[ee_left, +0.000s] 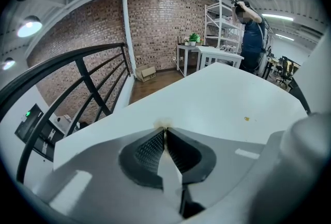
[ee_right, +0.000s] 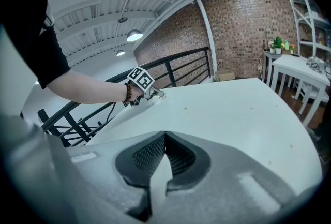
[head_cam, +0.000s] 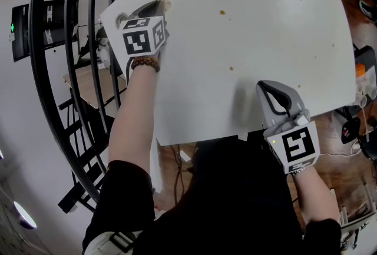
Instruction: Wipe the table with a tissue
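Observation:
The white table (head_cam: 265, 30) fills the head view. My left gripper (head_cam: 155, 6) rests near its far left corner, shut on a small crumpled tissue (head_cam: 164, 3). In the left gripper view only a pale scrap of that tissue (ee_left: 164, 124) pokes out beyond the tips of the closed jaws. Two small brown spots (head_cam: 222, 12) (head_cam: 231, 68) mark the tabletop to the right of it. My right gripper (head_cam: 263, 84) lies at the table's near edge, shut, with nothing between its jaws. The right gripper view shows the left gripper (ee_right: 150, 94) and its tissue (ee_right: 157, 99) across the table.
A black curved railing (head_cam: 59, 71) runs close along the table's left side. Cables and small items (head_cam: 362, 89) lie on the floor off the right edge. A person (ee_left: 253, 31) stands far back by a white shelf (ee_left: 222, 24) and other white tables.

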Demonstrator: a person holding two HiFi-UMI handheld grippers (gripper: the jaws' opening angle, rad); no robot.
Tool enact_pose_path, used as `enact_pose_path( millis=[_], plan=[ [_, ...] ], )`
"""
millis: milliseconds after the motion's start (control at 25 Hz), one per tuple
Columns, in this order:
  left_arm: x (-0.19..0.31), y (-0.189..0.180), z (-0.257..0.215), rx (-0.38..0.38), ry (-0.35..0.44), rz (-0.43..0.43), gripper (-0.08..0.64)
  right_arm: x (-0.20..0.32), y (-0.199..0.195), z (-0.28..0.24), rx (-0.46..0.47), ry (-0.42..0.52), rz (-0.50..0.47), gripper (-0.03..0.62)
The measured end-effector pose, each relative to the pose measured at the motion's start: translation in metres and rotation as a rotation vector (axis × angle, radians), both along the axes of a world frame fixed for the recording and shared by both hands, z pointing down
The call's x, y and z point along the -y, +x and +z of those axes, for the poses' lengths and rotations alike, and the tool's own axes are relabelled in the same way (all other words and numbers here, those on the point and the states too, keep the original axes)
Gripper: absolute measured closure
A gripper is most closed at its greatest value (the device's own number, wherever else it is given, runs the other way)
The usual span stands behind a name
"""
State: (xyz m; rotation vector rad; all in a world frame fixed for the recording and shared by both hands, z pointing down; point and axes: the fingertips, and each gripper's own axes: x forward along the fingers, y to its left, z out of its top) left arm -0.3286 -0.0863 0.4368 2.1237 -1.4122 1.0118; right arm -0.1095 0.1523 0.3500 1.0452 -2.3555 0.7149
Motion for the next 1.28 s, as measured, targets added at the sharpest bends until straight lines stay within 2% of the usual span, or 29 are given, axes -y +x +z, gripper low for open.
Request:
enact_pose_path(
  millis=[280, 1280],
  plan=[
    [-0.008, 0.018, -0.009, -0.019, 0.012, 0.027, 0.526, -0.001, 0.002, -0.004, 0.003, 0.008, 0.000, 0.601],
    [-0.072, 0.106, -0.008, -0.065, -0.026, 0.156, 0.526, -0.021, 0.023, -0.013, 0.024, 0.045, 0.000, 0.600]
  ],
)
